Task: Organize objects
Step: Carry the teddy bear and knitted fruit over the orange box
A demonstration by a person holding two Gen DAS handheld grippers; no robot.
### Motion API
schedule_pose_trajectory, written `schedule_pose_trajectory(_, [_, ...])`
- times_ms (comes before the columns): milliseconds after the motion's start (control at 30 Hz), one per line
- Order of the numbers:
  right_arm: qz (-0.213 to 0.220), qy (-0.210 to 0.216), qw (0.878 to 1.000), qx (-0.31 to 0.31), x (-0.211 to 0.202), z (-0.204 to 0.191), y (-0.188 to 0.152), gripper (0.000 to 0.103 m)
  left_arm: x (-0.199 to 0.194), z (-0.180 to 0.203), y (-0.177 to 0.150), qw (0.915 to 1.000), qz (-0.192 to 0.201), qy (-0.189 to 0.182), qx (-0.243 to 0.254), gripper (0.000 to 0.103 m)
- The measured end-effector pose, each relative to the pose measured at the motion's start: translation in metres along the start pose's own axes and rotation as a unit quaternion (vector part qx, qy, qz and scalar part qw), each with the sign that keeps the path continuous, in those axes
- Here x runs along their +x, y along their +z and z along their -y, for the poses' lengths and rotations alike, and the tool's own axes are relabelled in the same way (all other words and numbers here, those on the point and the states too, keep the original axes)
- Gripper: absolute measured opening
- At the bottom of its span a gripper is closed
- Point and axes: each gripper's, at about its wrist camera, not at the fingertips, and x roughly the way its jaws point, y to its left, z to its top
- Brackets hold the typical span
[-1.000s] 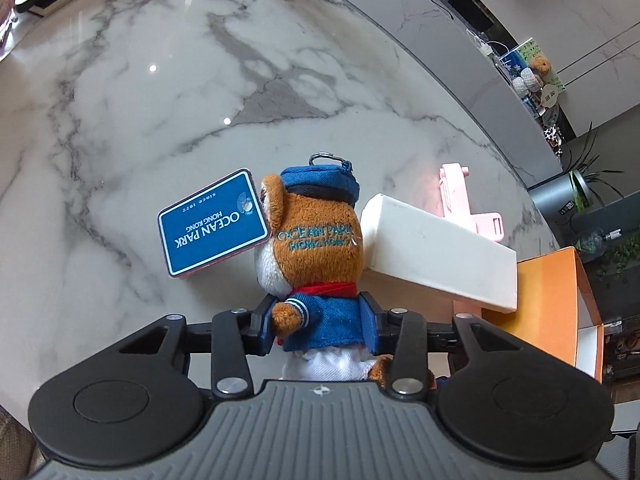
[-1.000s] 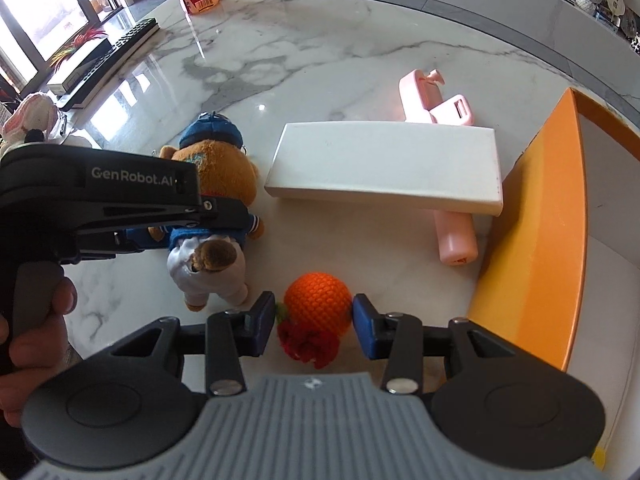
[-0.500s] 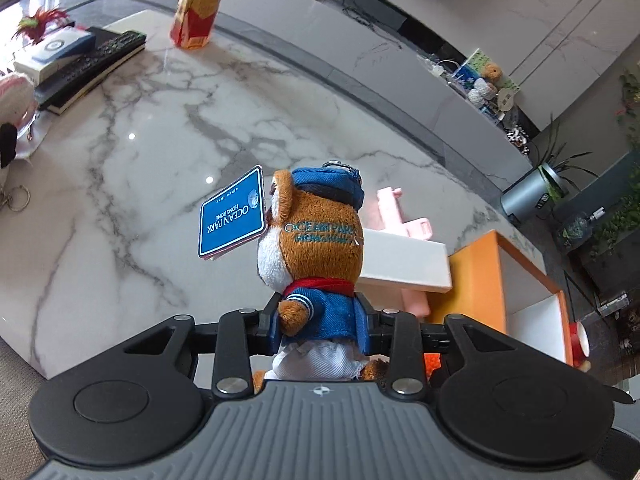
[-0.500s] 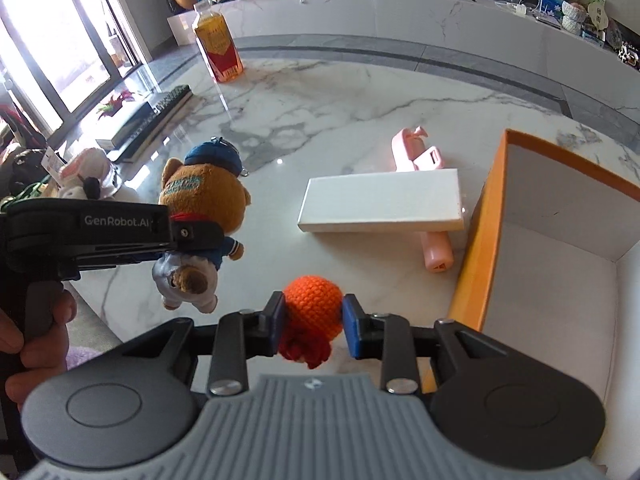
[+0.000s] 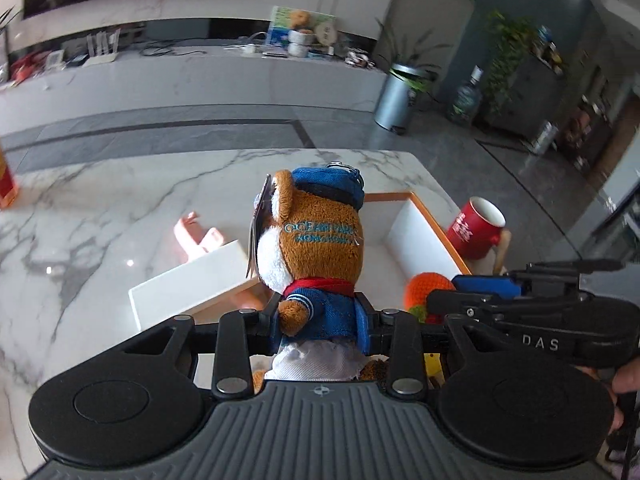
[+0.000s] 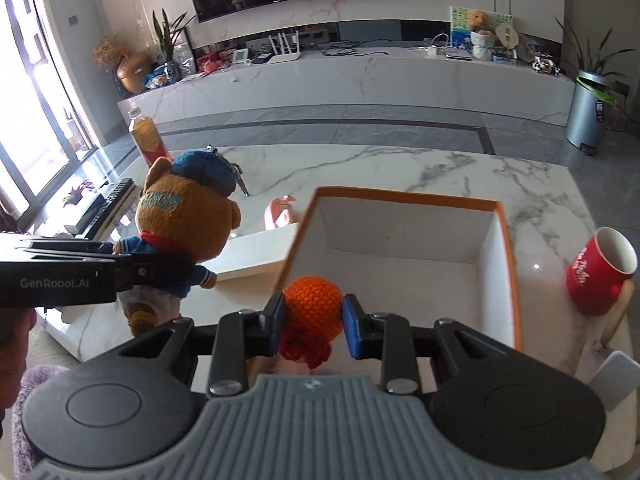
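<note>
My left gripper (image 5: 318, 320) is shut on a brown plush bear (image 5: 316, 240) in a blue cap and jacket and holds it in the air above the marble table, left of the box; the bear also shows in the right wrist view (image 6: 188, 220). My right gripper (image 6: 313, 322) is shut on an orange crocheted ball (image 6: 312, 308) with red trim, held over the near edge of an open orange box (image 6: 516, 280) with a white inside. The ball also shows in the left wrist view (image 5: 424, 292).
A white box lid (image 5: 188, 288) lies left of the orange box, over a pink toy (image 5: 196, 236). A red mug (image 6: 600, 272) stands right of the box. A bottle (image 6: 146, 140) and a keyboard (image 6: 108, 204) sit at the table's far left.
Both grippers have risen from the table and tilted up, each carrying its toy. The right one has moved the orange ball over the box's near edge; the bear has swung towards the box.
</note>
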Motion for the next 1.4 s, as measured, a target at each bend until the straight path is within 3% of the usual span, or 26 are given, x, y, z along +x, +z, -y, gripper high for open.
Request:
schedule_pose_trajectory(167, [-0.016,-0.016,1.0,0.0,-0.002,0.043,-0.003,0.032,0.037,0.049,0.01,0.9913,-0.036,-0.008,0.126,0.04])
schedule_pose_trajectory(300, [-0.027,-0.018,0.999,-0.001,0.002,0.063,-0.003,0.032,0.07,0.073,0.014,0.9753,-0.067,-0.016,0.21,0.04])
schedule_pose_trajectory(500, [-0.039,-0.02,0.999,0.004,0.007,0.083,-0.004,0.032,0.125,0.102,0.009,0.9384,-0.128,-0.033,0.319,0.04])
schedule_pose_trajectory(633, [-0.048,-0.018,0.999,0.011,0.011,0.093,-0.006,0.032,0.153,0.117,0.003,0.909,-0.156,-0.053,0.383,0.04])
schedule_pose_trajectory(867, [-0.069,-0.016,0.997,0.011,0.016,0.1,-0.013,0.032,0.192,0.125,-0.006,0.8643,-0.222,-0.078,0.445,0.04])
schedule_pose_trajectory(1067, [-0.075,-0.015,0.997,0.016,0.024,0.101,-0.013,0.032,0.207,0.122,-0.011,0.8269,-0.266,-0.13,0.478,0.042])
schedule_pose_trajectory(1200, [-0.083,-0.013,0.996,0.014,0.029,0.1,-0.014,0.032,0.218,0.123,-0.012,0.8179,-0.283,-0.143,0.48,0.047])
schedule_pose_trajectory(1300, [-0.091,-0.01,0.996,0.01,0.032,0.097,-0.016,0.032,0.219,0.121,-0.011,0.8233,-0.281,-0.153,0.469,0.056])
schedule_pose_trajectory(1400, [-0.099,-0.007,0.995,0.004,0.034,0.095,-0.019,0.032,0.212,0.114,-0.007,0.8357,-0.269,-0.165,0.449,0.06])
